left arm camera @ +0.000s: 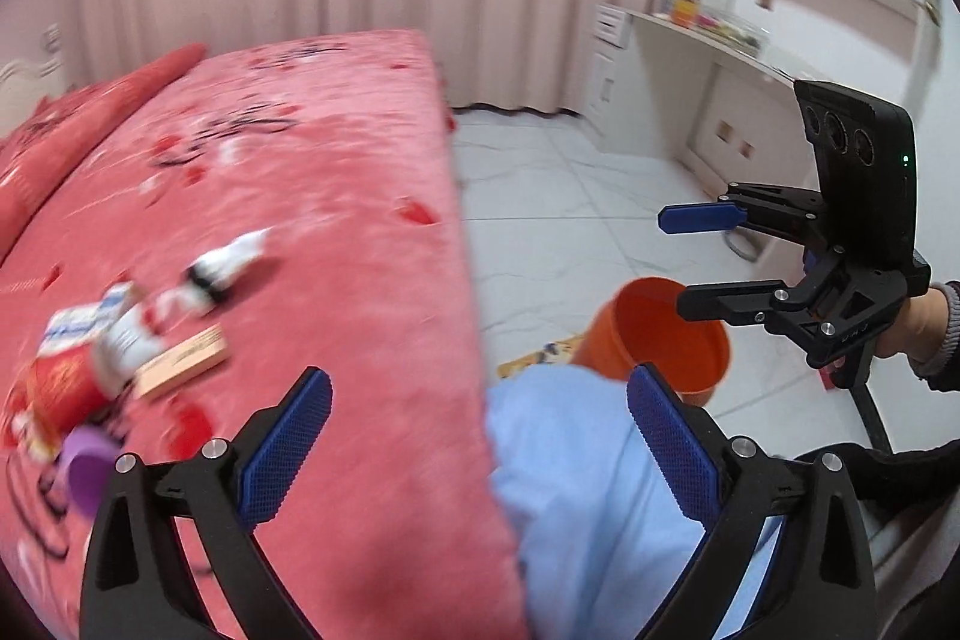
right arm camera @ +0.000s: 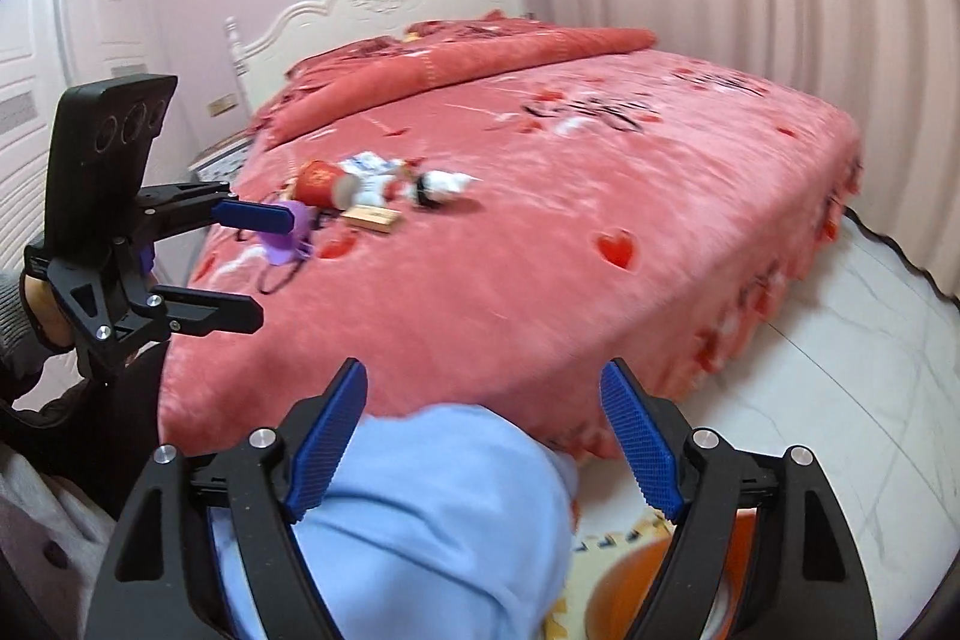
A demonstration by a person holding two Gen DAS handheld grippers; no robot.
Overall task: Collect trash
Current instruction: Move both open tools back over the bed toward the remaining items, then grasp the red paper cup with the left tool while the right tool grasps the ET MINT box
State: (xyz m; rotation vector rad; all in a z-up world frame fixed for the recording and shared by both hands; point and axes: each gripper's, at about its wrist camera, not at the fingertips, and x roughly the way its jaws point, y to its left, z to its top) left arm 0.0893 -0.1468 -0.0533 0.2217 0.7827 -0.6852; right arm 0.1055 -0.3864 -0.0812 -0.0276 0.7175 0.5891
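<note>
Left wrist view: left gripper [left arm camera: 480,442] spread wide, nothing between its blue pads, hovering over the near edge of the pink bedspread [left arm camera: 336,232] and the person's light-blue trouser knee [left arm camera: 576,466]. Trash pile sits on the bed to the left: red paper cup [left arm camera: 60,388] on its side, crumpled white-and-red wrappers [left arm camera: 156,304], a small tan cardboard box [left arm camera: 183,361] touching them, a purple cup [left arm camera: 84,472] nearest the lens (all motion-blurred). Orange bin [left arm camera: 666,340] stands on the white tile floor [left arm camera: 576,184] just beside the knee; right gripper [left arm camera: 696,262] hangs above the bin, fingers apart, empty. Right wrist view: right gripper [right arm camera: 483,439] released wide over the knee [right arm camera: 432,508] and bed edge [right arm camera: 540,280]. Left gripper [right arm camera: 258,262] at left, open, its upper blue pad in front of the purple cup [right arm camera: 288,238]; contact unclear. Red cup [right arm camera: 318,181], wrappers [right arm camera: 414,184] and box [right arm camera: 372,218] cluster mid-bed. Orange bin [right arm camera: 636,586] partly visible, bottom right.
</note>
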